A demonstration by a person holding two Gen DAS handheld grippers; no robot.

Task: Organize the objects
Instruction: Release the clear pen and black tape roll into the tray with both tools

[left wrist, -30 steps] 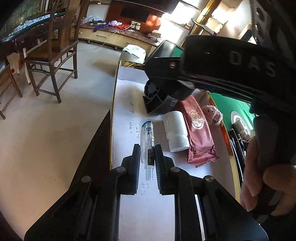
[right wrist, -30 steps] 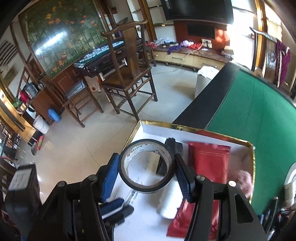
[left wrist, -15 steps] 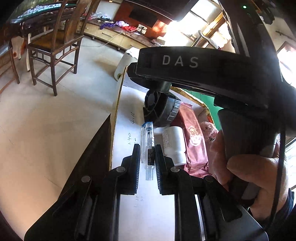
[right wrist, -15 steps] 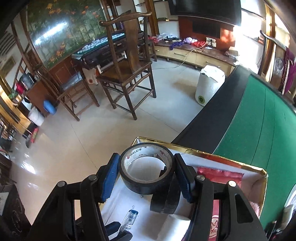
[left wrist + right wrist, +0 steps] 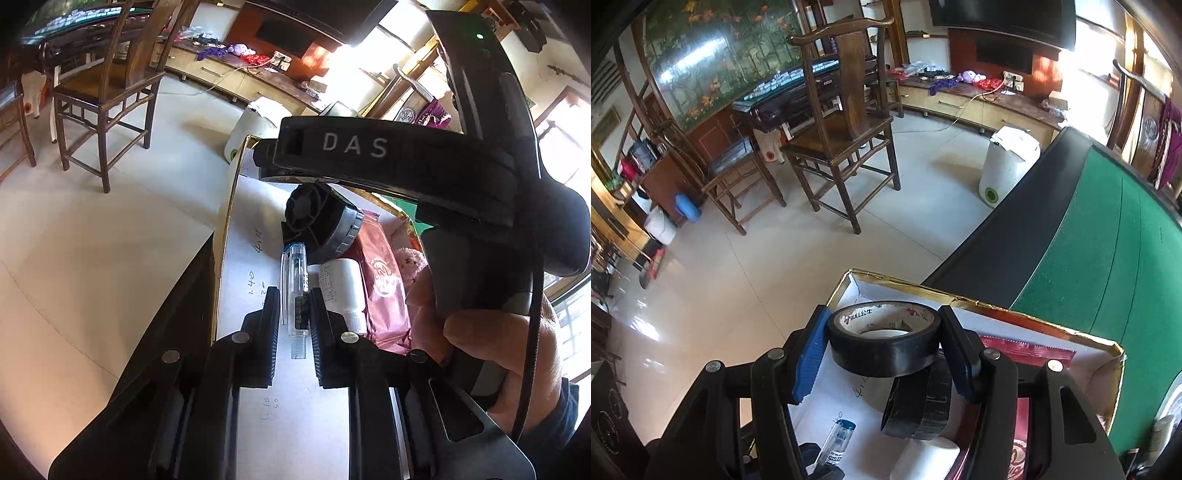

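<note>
While the left gripper (image 5: pixel 292 325) pinches a clear pen (image 5: pixel 296 291) between its narrow jaws over the white floor of the gold-rimmed box (image 5: pixel 1015 314), the right gripper (image 5: pixel 886 354) clamps a roll of black tape (image 5: pixel 883 338) above the same box. Just right of the pen lie a white bottle (image 5: pixel 341 288) and a red pouch (image 5: pixel 384 284); farther off sits a black round device (image 5: pixel 319 229). Beyond the box stretches the green table (image 5: pixel 1108 258).

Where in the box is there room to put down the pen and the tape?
The shallow gold-rimmed box has bare white floor with handwriting along its left rim, beside the clear plastic pen. The right side is crowded: black round fan, white bottle, dark red foil pouch, pink plush toy.
</note>
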